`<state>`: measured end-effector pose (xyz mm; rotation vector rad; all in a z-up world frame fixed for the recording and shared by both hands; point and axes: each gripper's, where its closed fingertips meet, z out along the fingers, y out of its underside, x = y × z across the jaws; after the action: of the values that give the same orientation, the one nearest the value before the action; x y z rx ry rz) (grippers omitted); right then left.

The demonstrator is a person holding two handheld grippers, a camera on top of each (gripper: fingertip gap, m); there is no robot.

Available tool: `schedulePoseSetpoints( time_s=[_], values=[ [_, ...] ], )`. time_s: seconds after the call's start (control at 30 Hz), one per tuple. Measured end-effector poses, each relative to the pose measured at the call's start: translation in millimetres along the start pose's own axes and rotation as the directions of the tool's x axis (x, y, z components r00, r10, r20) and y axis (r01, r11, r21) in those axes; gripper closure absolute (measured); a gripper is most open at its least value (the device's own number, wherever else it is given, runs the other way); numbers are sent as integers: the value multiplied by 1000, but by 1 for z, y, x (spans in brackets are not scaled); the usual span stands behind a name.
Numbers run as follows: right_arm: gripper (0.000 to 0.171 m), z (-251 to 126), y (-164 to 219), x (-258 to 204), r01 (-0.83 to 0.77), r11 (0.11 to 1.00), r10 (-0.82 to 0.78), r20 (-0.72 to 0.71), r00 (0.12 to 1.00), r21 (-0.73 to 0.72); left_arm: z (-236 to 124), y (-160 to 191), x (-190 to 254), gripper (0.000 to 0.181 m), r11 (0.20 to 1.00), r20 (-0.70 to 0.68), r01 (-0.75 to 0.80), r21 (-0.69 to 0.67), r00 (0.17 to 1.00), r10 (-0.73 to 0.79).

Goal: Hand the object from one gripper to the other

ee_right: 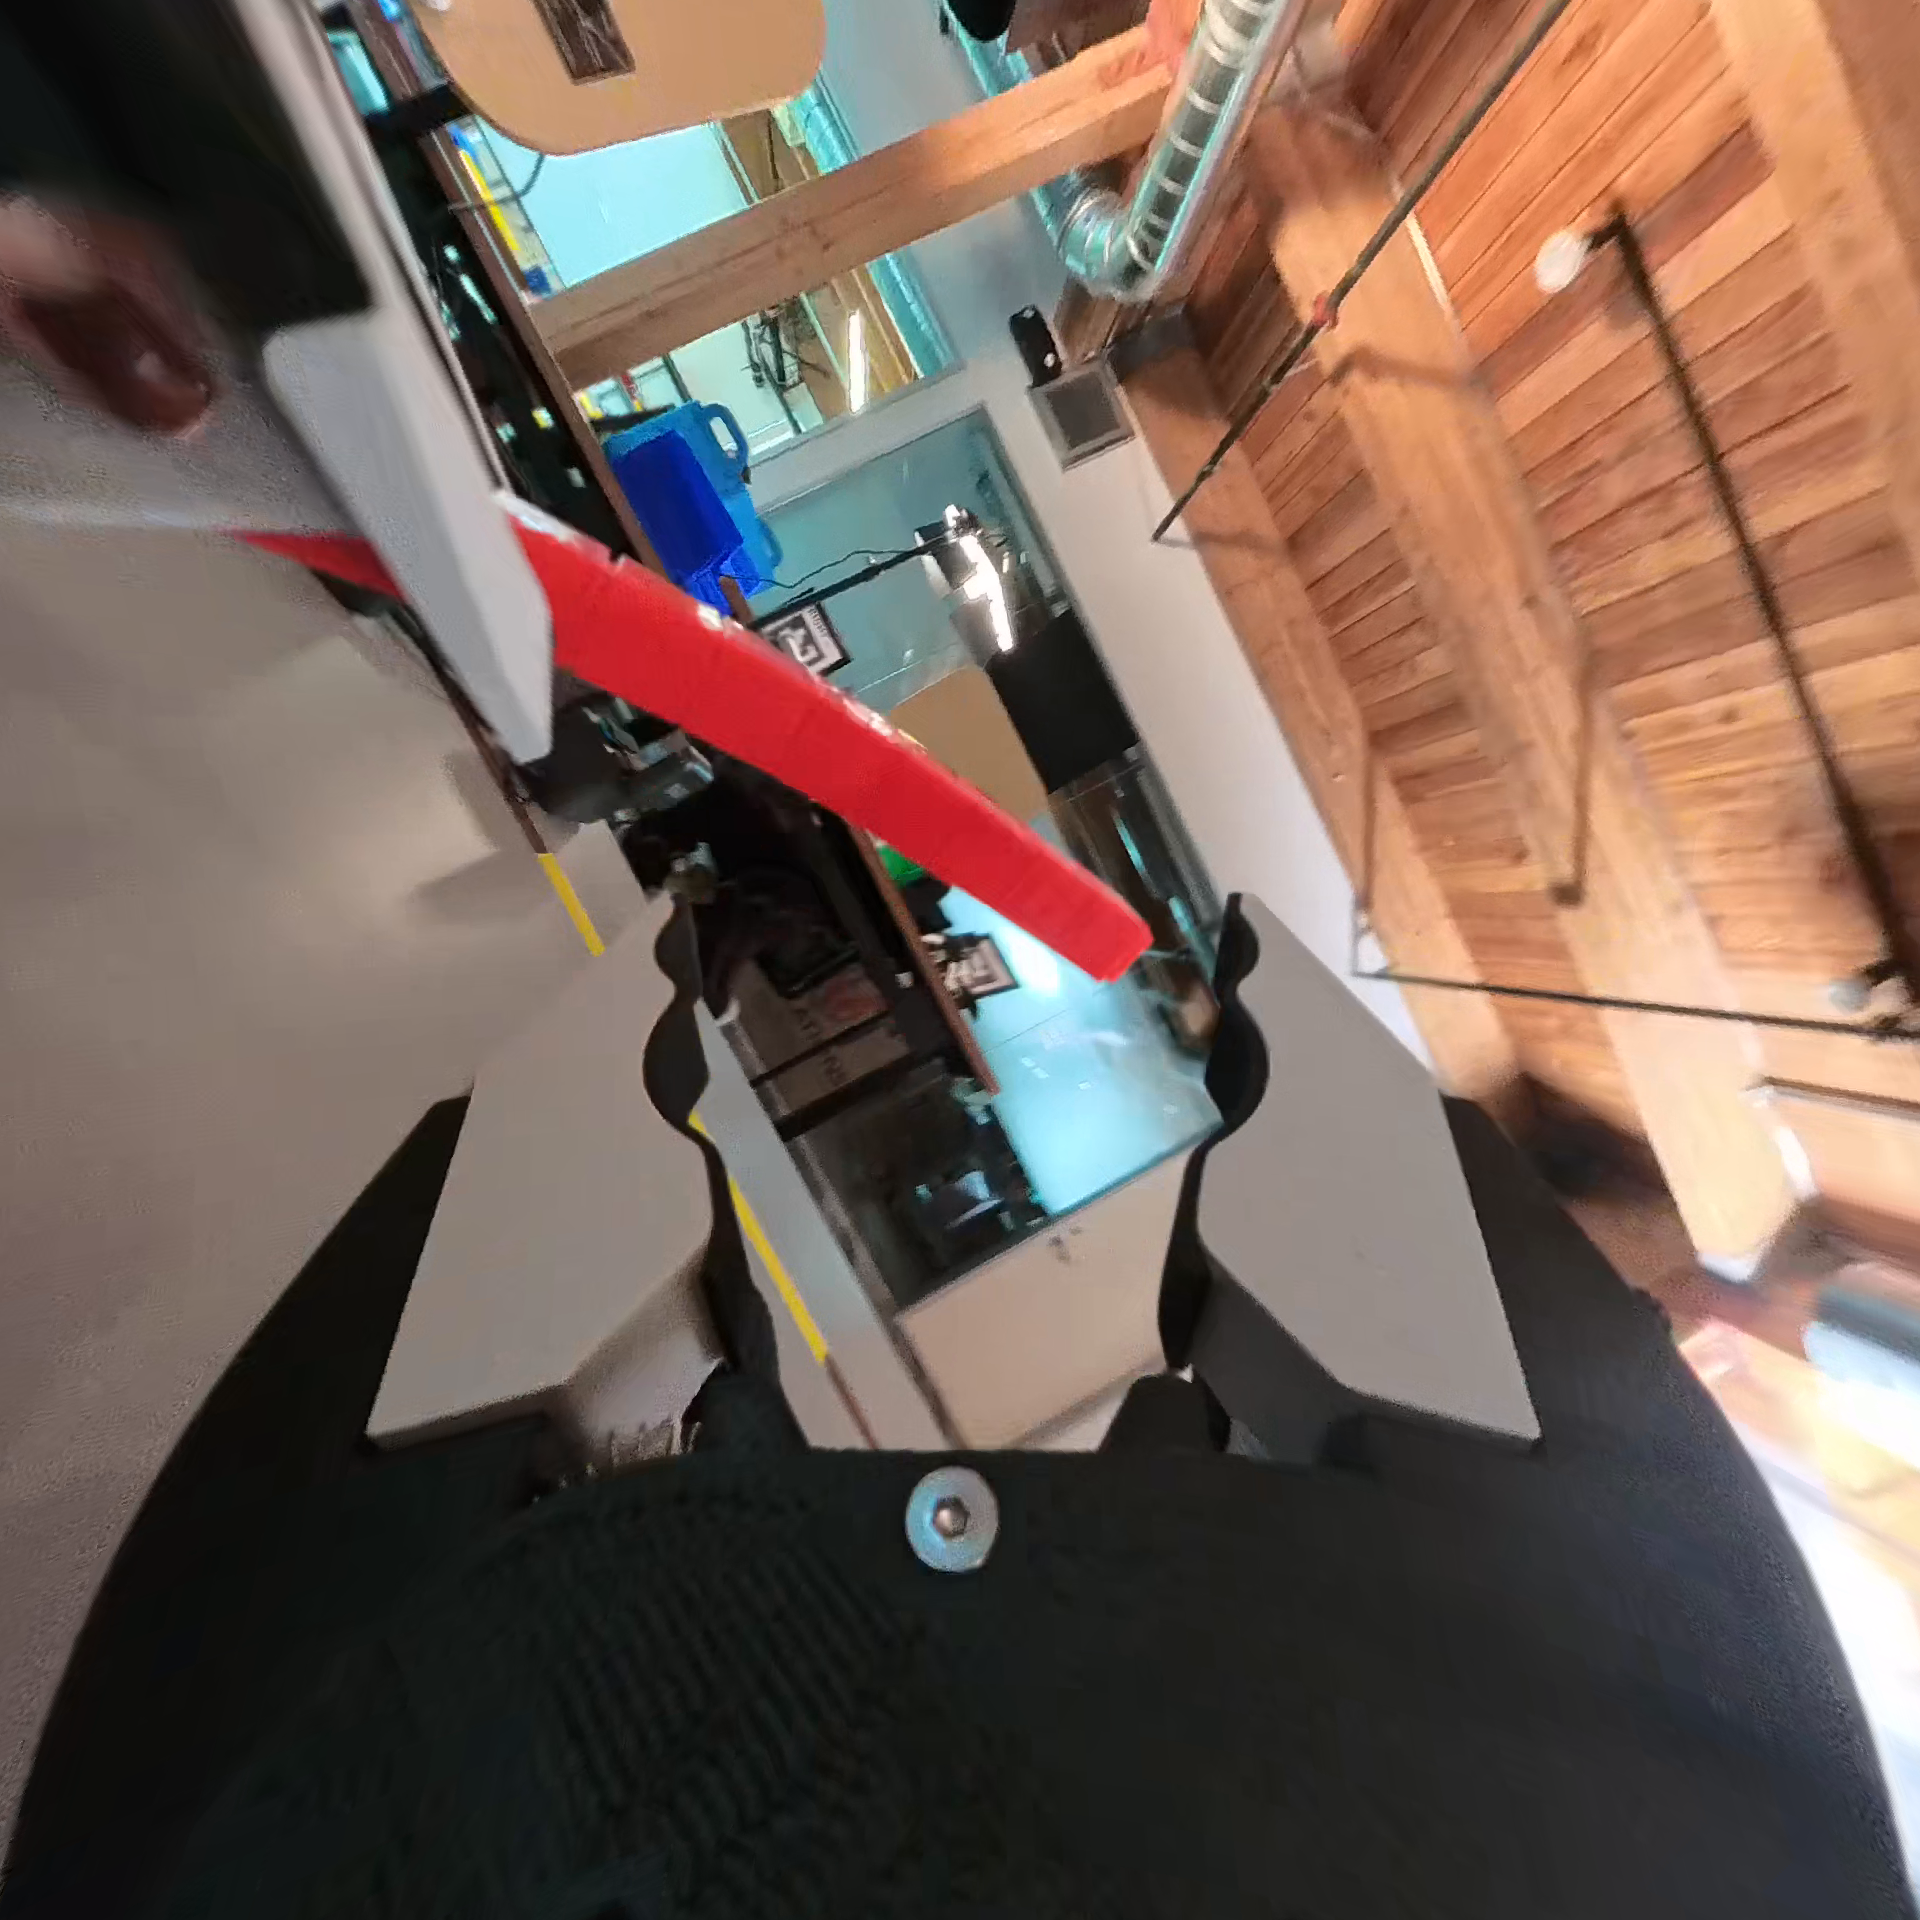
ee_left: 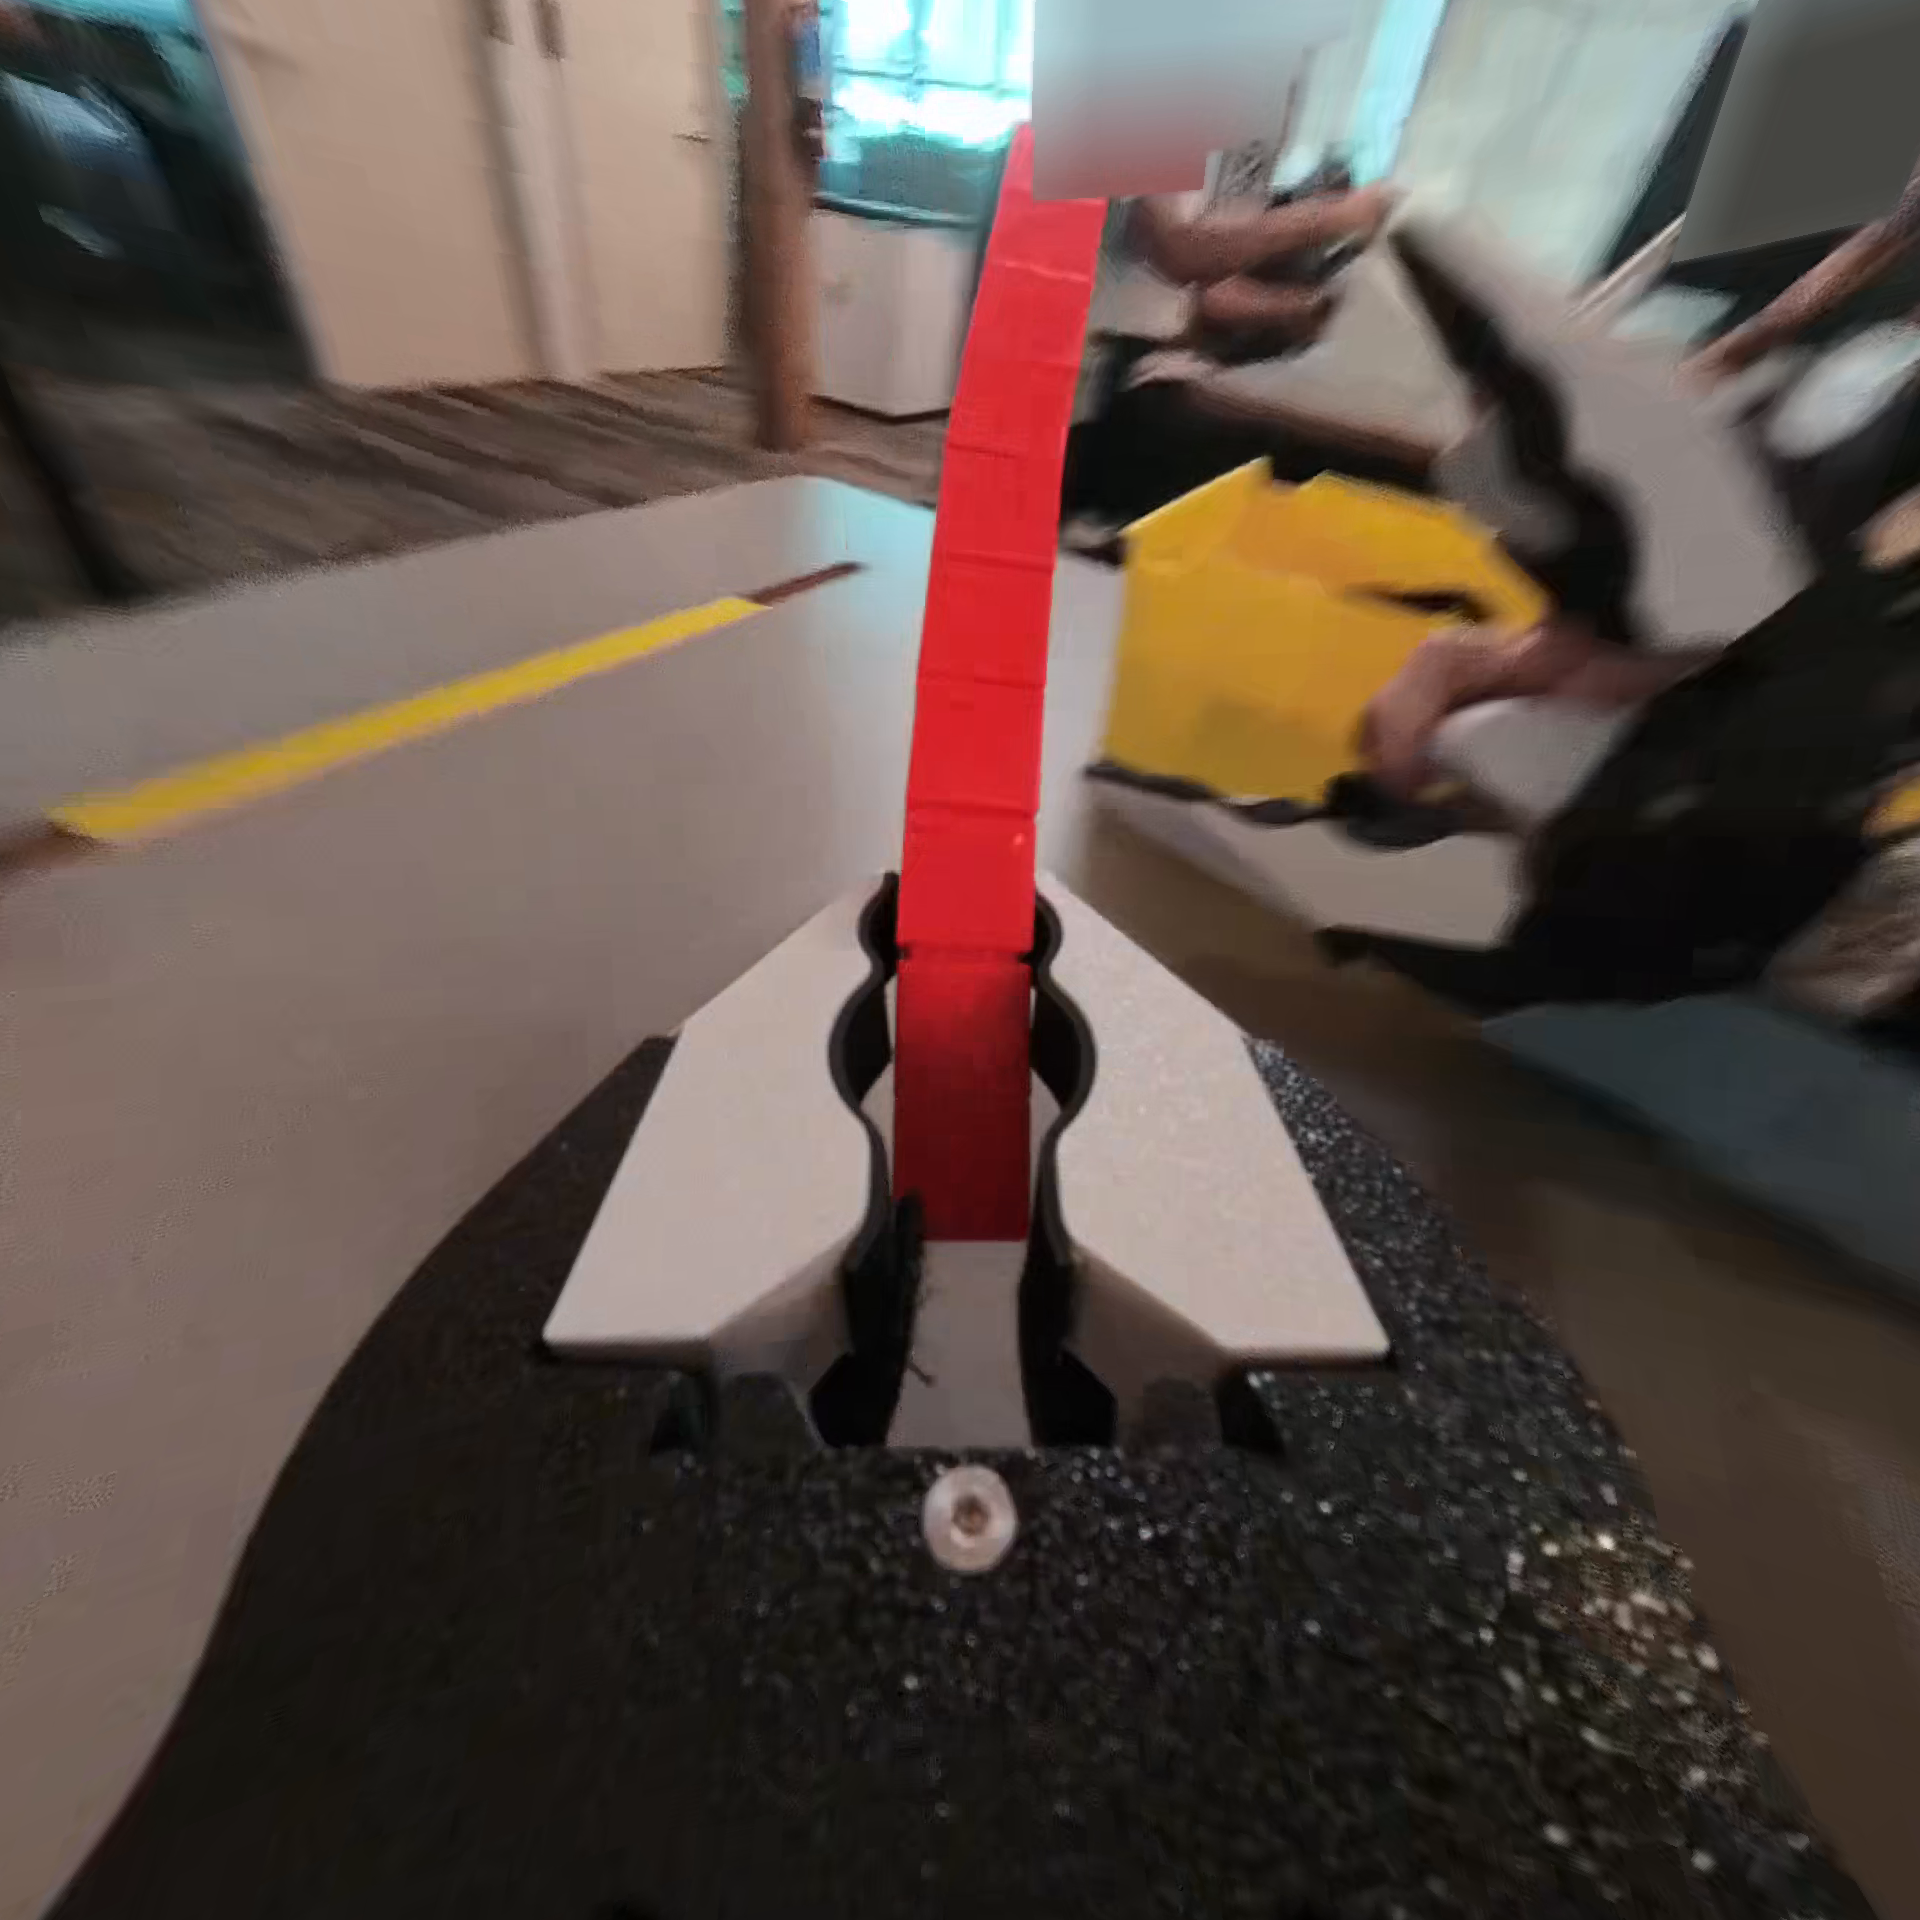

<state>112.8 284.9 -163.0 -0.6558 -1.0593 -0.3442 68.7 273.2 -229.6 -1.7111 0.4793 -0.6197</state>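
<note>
Holding red segmented strip (ee_left: 977, 665) in left hand-held gripper (ee_left: 961, 914) | right hand-held gripper (ee_right: 951, 935) wide, empty, strip tip off-centre near one finger | risk: closing now clips tip only, strip flexes, slips

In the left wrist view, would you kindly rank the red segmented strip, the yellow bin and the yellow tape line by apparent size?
1. Red segmented strip, held in the left gripper.
2. Yellow bin and yellow tape line look comparable; differing distance from the camera leaves them unranked.

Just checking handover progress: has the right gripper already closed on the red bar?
No; the right gripper stands wide open, and the red bar only reaches its fingertips.
</note>
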Motion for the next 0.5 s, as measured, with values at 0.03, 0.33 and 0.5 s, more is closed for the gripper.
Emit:
schedulePoseSetpoints(
  time_s=[0.03, 0.33, 0.5],
  values=[
    [73, 0, 0, -2, 35, 999, -35, -5, 999, 3, -1, 0, 7, 161, 993, -98, 115, -2, 989, -114],
    [100, 8, 1, -19, 227, 974, -227, -28, 973, 0, -10, 34, 68, 162, 775, -500, 488, -403, 591, -632],
    [136, 7, 9, -27, 224, 974, -224, 29, 974, -26, -12, 23, 80, 153, 797, -592, 472, -378, 539, -599]
  ],
)
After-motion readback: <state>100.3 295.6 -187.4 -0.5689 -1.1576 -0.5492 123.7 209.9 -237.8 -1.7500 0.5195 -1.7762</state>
